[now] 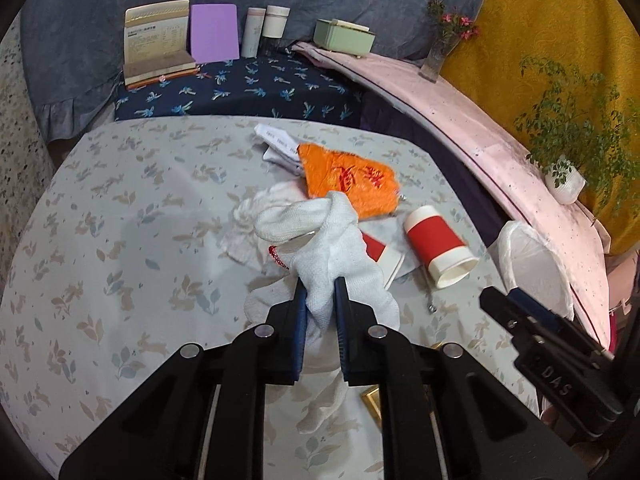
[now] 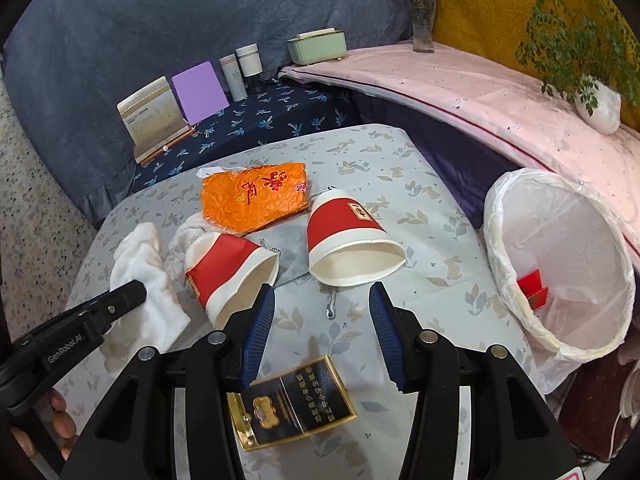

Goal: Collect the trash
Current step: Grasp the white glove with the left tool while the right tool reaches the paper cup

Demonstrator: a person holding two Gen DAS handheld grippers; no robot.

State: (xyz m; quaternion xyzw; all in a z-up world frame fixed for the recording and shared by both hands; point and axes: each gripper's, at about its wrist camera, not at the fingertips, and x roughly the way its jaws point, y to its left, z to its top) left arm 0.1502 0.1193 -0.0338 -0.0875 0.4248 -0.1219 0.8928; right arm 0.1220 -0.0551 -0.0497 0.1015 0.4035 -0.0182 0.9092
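My left gripper (image 1: 320,284) is shut on a white cloth glove (image 1: 324,248) and holds it over the floral table; the glove also shows in the right wrist view (image 2: 148,280). My right gripper (image 2: 322,300) is open and empty above a black and gold cigarette pack (image 2: 290,400). Just ahead of it lie two red and white paper cups, one on the left (image 2: 228,268) and one on the right (image 2: 352,240). An orange wrapper (image 2: 256,196) lies behind them. A white-lined trash bin (image 2: 560,264) stands at the table's right with a red scrap inside.
The floral tablecloth (image 1: 120,220) covers the table. Crumpled white tissue (image 1: 244,228) lies by the glove. At the back stand a booklet (image 1: 158,36), a purple card (image 1: 214,32), bottles and a green box (image 1: 344,36). A potted plant (image 1: 566,176) sits on the pink ledge.
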